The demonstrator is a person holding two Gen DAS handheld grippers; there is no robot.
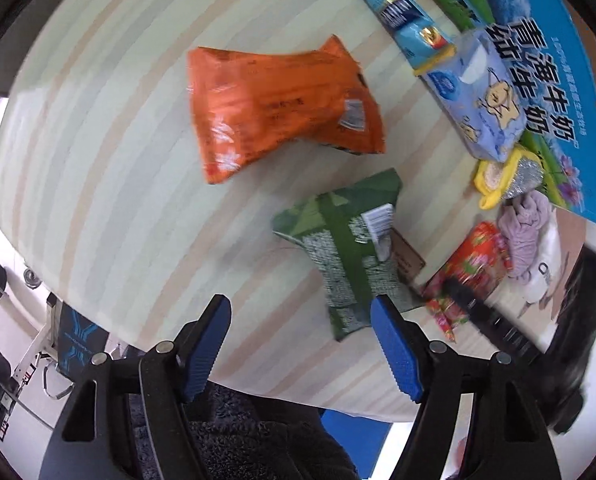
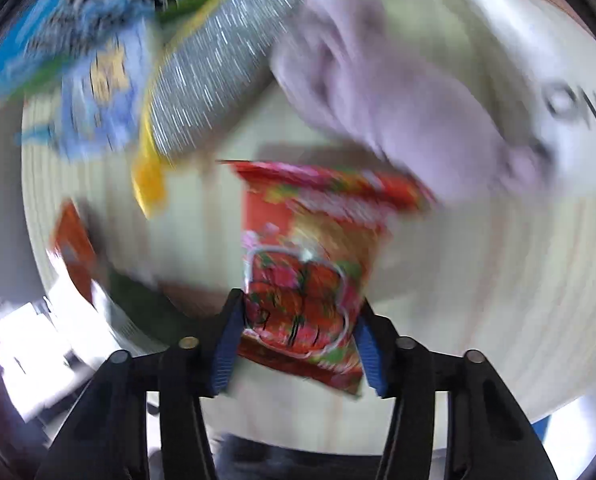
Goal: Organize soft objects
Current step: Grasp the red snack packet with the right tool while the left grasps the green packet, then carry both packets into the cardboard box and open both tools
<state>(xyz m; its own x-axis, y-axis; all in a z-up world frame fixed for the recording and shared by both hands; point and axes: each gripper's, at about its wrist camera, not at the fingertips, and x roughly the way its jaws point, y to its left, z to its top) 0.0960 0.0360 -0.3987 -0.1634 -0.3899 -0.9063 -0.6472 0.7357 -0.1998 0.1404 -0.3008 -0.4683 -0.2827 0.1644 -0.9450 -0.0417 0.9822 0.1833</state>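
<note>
In the left wrist view an orange snack bag [image 1: 282, 108] and a green snack bag [image 1: 350, 256] lie on the striped table [image 1: 98, 160]. My left gripper [image 1: 302, 348] is open and empty above the table's near edge, just short of the green bag. In the right wrist view my right gripper [image 2: 298, 344] is shut on a red floral snack bag [image 2: 310, 280], held above the table. That red bag also shows in the left wrist view [image 1: 474, 264] with the right gripper's black body over it.
A blue milk carton box [image 1: 546, 80] lies at the far right with a blue tissue pack [image 1: 478, 96], a blue tube pack [image 1: 402, 12], a yellow-edged silver scrubber [image 2: 218, 72], a lilac cloth [image 2: 398, 92] and a white soft item [image 2: 538, 80] beside it.
</note>
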